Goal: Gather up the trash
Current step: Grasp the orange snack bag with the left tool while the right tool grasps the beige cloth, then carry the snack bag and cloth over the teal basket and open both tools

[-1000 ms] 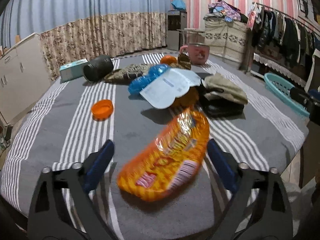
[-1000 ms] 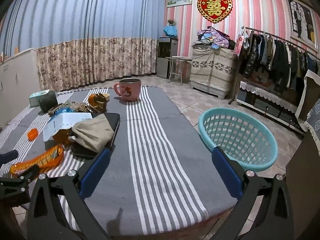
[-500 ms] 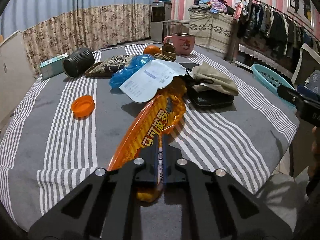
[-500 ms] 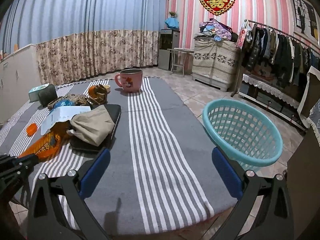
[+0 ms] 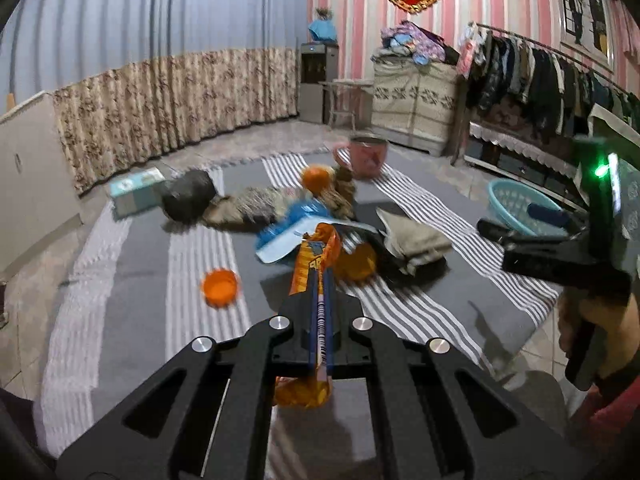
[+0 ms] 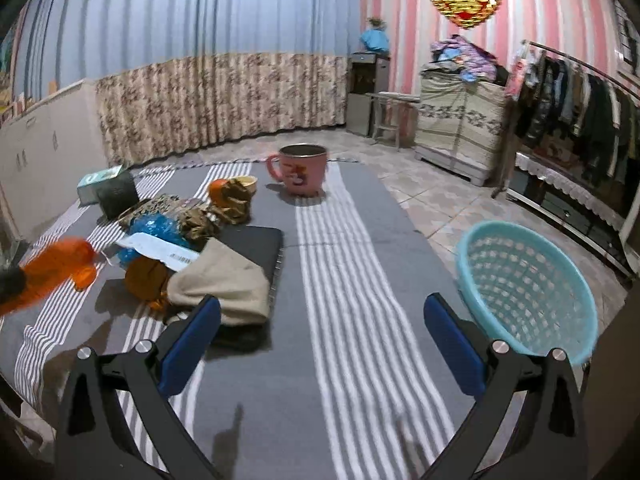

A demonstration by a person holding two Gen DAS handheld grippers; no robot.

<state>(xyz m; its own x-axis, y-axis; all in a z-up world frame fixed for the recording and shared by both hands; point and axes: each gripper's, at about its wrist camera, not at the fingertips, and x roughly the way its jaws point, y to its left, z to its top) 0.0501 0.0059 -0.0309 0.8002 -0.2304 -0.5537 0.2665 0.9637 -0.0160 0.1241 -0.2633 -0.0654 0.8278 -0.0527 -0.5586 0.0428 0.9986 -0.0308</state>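
Observation:
My left gripper (image 5: 319,312) is shut on an orange snack wrapper (image 5: 316,256) and holds it in the air above the striped grey table (image 5: 192,252). The wrapper also shows as an orange blur at the left edge of the right wrist view (image 6: 52,268). My right gripper (image 6: 322,344) is open and empty over the table's near edge, beside a light blue plastic basket (image 6: 524,284). The basket also shows at the right in the left wrist view (image 5: 516,204). More trash lies mid-table: an orange cap (image 5: 219,287), a blue plastic bag (image 6: 154,226), a white paper (image 6: 158,249).
A pink mug (image 6: 302,170), an orange fruit (image 6: 219,189), a beige cloth (image 6: 224,280) on a black flat case (image 6: 256,240), a dark cylinder (image 6: 117,199) and a tissue box (image 6: 94,184) lie on the table. A clothes rack (image 6: 580,104) stands to the right.
My left gripper closed on the orange snack wrapper and lifted it off the table. My right gripper stayed open and shifted slightly forward beside the basket.

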